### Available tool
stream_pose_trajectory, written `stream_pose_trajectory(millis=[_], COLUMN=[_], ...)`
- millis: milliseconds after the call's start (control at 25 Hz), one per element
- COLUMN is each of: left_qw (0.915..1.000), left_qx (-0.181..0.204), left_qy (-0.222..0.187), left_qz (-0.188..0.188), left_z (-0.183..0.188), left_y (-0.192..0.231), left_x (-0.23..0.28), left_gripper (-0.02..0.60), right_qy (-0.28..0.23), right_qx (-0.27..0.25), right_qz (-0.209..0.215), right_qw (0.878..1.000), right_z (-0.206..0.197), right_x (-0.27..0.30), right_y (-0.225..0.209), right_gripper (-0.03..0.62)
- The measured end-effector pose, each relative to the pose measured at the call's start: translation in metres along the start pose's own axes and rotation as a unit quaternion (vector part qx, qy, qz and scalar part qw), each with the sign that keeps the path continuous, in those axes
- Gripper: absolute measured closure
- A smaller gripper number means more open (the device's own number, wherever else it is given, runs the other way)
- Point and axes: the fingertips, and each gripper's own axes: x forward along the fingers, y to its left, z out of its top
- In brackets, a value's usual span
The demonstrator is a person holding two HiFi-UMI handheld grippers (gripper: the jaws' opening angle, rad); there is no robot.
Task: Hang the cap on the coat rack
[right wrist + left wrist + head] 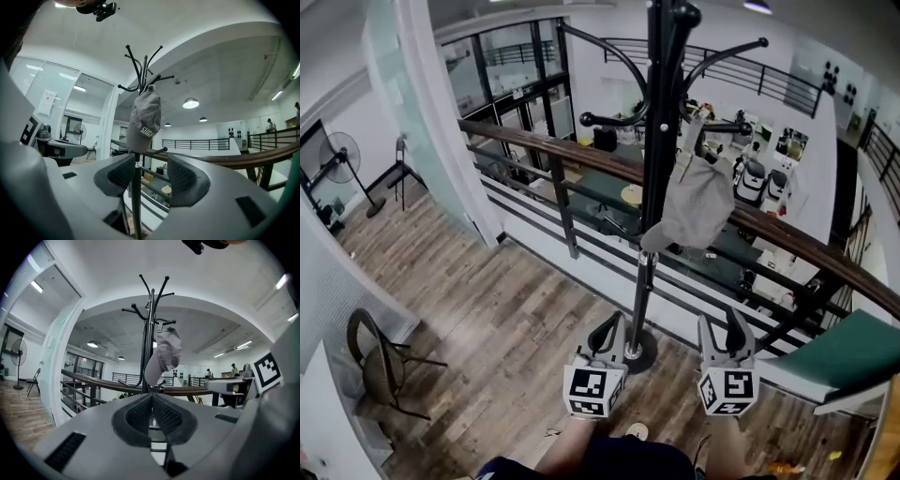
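Observation:
A grey cap (694, 206) hangs by its back strap from a hook of the black coat rack (658, 122), brim pointing down beside the pole. Both grippers are low, in front of the rack's base, well below the cap and apart from it. My left gripper (607, 328) is shut with nothing between its pads. My right gripper (722, 323) is open and empty. In the left gripper view the cap (168, 355) hangs on the rack (151, 333) beyond the closed gripper (152, 397). In the right gripper view the cap (144, 119) sits above the open gripper (151, 159), with the rack pole (136, 197) in line with the gap.
A wooden handrail on black railing (581, 155) runs right behind the rack, with a lower floor beyond it. The rack's round base (639, 356) is between the grippers. A green bench (853, 352) stands at right, a chair (375, 361) at lower left, a fan (342, 159) far left.

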Motion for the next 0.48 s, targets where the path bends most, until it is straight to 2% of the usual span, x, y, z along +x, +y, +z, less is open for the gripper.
stream_pose_trajectory(millis=[320,480], left_qw=[0.9997,0.9990], left_qx=[-0.015,-0.018], left_qy=[0.017,0.040], left_qz=[0.006,0.009], left_z=[-0.044,-0.064], left_y=[-0.003,-0.004], left_x=[-0.026,-0.036], left_gripper=[0.578,0.578], right_qy=[0.056,0.084], right_qx=[0.009,0.009], right_qz=[0.018,0.018], right_qw=[0.998,0.996], right_z=[-0.065,-0.090], right_x=[-0.021,-0.030], right_y=[0.021,0.025], right_gripper=[0.375,0.375])
